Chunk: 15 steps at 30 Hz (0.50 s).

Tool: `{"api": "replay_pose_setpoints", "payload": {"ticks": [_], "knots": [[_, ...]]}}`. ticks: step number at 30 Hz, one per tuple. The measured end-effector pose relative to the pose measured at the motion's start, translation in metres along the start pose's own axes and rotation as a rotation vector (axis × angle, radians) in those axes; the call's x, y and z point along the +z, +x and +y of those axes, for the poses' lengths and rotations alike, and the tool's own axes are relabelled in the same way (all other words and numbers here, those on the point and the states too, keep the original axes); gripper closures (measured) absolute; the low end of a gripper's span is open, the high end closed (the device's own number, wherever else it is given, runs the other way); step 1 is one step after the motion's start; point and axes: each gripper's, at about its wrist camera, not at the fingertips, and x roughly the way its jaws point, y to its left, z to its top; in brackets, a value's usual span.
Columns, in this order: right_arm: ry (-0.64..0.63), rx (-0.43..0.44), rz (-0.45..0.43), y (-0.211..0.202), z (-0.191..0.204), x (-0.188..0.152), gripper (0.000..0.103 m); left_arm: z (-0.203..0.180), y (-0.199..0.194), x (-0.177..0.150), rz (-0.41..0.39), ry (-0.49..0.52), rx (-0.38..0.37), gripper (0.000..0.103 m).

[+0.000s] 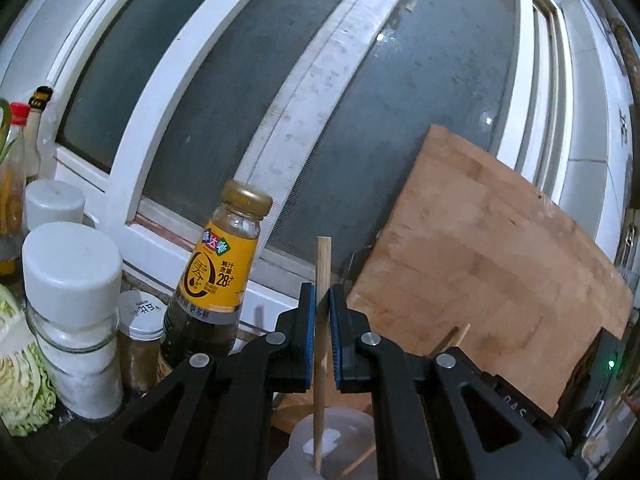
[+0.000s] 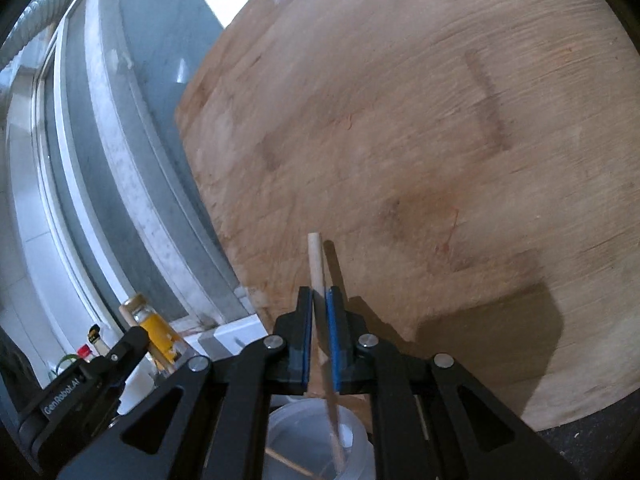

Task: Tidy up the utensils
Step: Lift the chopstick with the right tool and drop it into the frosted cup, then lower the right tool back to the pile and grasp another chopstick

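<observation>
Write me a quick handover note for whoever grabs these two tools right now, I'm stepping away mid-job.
Left tool: shut on a square-ended wooden chopstick, upright, lower end inside the translucent plastic cup.
Right tool: shut on a round-ended pale wooden chopstick, its lower end also in that cup.
Done: another thin stick already lies in the cup.
Left: release both chopsticks, and check for more utensils out of view.
The wooden cutting board leans just behind.
</observation>
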Motion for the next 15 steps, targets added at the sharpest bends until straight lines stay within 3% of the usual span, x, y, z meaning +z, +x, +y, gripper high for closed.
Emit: {"api": "replay_pose_setpoints", "payload": {"ticks": [5,7,8,11,13,15], "knots": [[0.006,-0.005,0.026,0.006,0.002,0.001,0.095,0.000,0.007,-0.003,0.048,0.000,-0.012,0.097],[0.006,-0.002,0.042,0.006,0.002,0.003,0.081,-0.003,0.009,-0.005,0.064,0.018,-0.012,0.097],[0.004,-0.002,0.051,0.004,0.002,0.006,0.065,-0.004,0.009,-0.005,0.067,0.025,-0.013,0.097],[-0.032,0.033,0.086,-0.010,0.003,0.016,0.062,-0.009,0.006,-0.006,0.071,0.047,-0.022,0.096],[-0.055,0.045,0.100,-0.021,0.004,0.021,0.061,-0.010,0.000,-0.007,0.065,0.060,-0.032,0.092],[-0.081,0.033,0.118,-0.034,0.005,0.025,0.058,-0.013,-0.006,-0.005,0.060,0.073,-0.039,0.079]]}}
